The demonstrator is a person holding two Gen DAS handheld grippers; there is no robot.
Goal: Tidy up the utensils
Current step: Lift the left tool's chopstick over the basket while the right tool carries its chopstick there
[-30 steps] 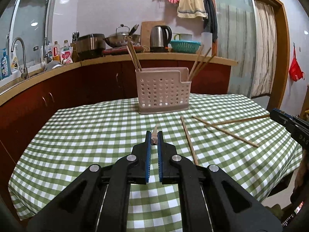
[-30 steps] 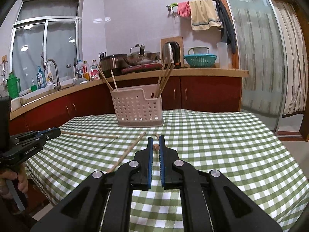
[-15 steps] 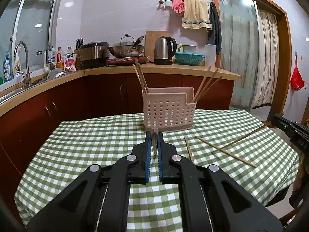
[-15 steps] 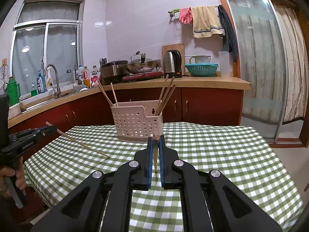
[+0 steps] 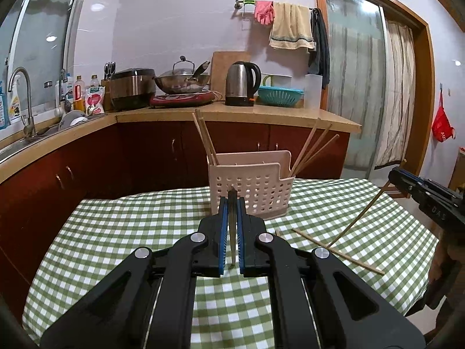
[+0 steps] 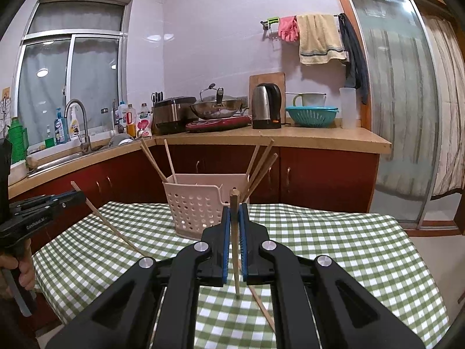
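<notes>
Far left along the wall runs your sink [image 6: 66,157], with bottles [image 6: 136,122] lined up at the counter corner. Your left gripper [image 5: 231,200] is clamped on a chopstick [image 5: 232,232]; the stick stands nearly upright between the blue pads [image 5: 223,232], its top end poking up in front of the perforated face of the holder [image 5: 252,192]. In the right wrist view that same gripper shows at the left edge, off the table edge, with its stick slanting down toward the checked tablecloth [image 6: 319,238].

Straight ahead, the pale holder sits on the cloth near the table's far edge. Two chopsticks [image 5: 205,136] lean left out of its left compartment, and three more [image 5: 314,142] fan to the right from the lower right compartment.

Just right of your left gripper, loose chopsticks [image 5: 337,250] lie on the cloth, well apart from the holder.

Your right gripper [image 6: 234,209] is likewise closed on a chopstick of its own [image 6: 234,247], held close to vertical, its upper tip level with the holder's rim. One more loose stick [image 6: 261,305] lies on the cloth under and just right of those jaws. On the counter behind stand a kettle [image 6: 266,106] and a teal colander [image 6: 312,115].
</notes>
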